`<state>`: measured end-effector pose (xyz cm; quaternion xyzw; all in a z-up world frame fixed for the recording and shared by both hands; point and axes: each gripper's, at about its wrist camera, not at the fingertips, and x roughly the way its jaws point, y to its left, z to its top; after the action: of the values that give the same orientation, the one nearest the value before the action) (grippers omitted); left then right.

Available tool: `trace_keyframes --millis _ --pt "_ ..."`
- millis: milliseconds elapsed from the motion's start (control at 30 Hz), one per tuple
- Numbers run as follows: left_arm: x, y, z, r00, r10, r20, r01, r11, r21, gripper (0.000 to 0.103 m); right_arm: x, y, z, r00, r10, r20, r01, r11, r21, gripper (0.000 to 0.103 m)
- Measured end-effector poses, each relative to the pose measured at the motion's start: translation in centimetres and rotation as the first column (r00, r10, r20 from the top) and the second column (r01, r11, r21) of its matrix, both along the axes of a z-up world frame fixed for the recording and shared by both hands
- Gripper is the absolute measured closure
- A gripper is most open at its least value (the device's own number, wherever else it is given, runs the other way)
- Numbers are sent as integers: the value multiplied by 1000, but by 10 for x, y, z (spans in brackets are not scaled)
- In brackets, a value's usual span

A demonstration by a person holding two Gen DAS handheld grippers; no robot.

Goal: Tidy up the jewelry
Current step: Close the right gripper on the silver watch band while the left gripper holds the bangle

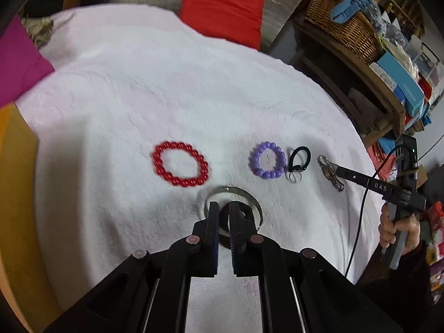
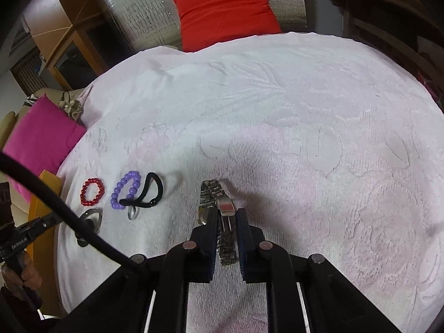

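1. Right tongs (image 2: pixel 226 222): clenched on a metal-link wristwatch (image 2: pixel 222 213) at mid-band, beside the dial. The watch sits on or just above the pink towel (image 2: pixel 305 138) covering the counter; which cannot be told.
2. Left tongs (image 1: pixel 223 213): nearly closed on the rim of a silver bangle (image 1: pixel 236 194), which lies low over the towel in front of the row.
3. Row on the towel, left to right in the left wrist view: red bead bracelet (image 1: pixel 180 163), purple bead bracelet (image 1: pixel 267 161), black cord loop with a small ring (image 1: pixel 298 161).
4. Orientation: the watch's long axis runs along the right tongs' fingers, away from the camera, one band end under the tongs and the other toward the far side.
5. Risk: a narrow grip on slick links may let the watch swivel or slip out.
6. Risk: the bangle, pinched at one edge only, may tip or drop onto the red beads.
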<state>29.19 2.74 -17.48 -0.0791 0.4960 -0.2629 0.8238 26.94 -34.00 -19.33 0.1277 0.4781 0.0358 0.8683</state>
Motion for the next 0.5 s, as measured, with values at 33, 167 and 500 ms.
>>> trace_keyframes --millis 33,167,500 --pt "3 -1 -5 1000 4 -24 -4 1000 -13 92 1 1 -1 1000 0 -7 0 1000 1 89" --pt "14 -9 -19 994 28 -103 -32 999 -36 91 0 2 -2 1000 3 -19 -3 1000 7 89" --pt "-4 -54 -1 1000 6 24 -9 996 93 33 6 0 -8 999 2 -43 0 999 46 89"
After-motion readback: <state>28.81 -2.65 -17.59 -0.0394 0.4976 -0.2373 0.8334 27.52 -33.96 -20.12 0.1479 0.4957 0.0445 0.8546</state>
